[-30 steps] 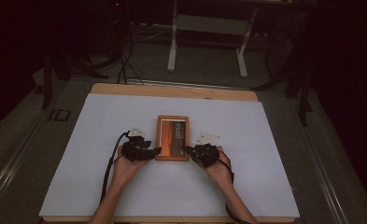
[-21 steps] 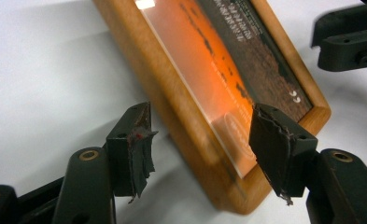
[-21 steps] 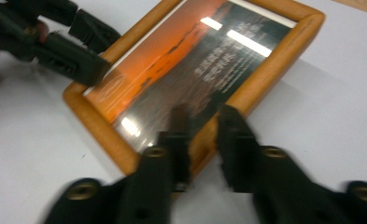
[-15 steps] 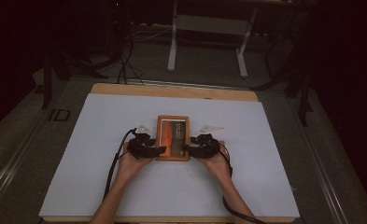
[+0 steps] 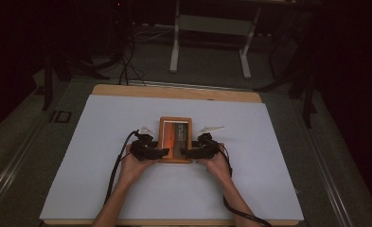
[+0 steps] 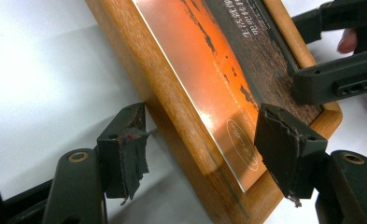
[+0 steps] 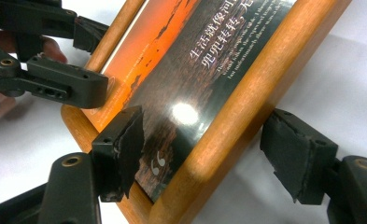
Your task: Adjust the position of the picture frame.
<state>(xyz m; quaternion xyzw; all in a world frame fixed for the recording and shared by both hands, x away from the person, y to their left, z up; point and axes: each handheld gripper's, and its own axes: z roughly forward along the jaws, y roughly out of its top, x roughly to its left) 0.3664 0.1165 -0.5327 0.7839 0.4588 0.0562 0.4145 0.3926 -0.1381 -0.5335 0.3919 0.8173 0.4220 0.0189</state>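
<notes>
Dim floor and a pale desk frame lie behind the white-covered counter (image 5: 103,142), where a wooden picture frame (image 5: 175,140) with an orange sunset print lies flat near the middle. Its near left rail sits between the spread jaws of the left hand-held gripper (image 6: 204,140) – they have just been opening, pads off the wood. On the near right rail the right hand-held gripper (image 7: 204,149) stands the same way – jaws just opened wide, astride the rail without pressing it
</notes>
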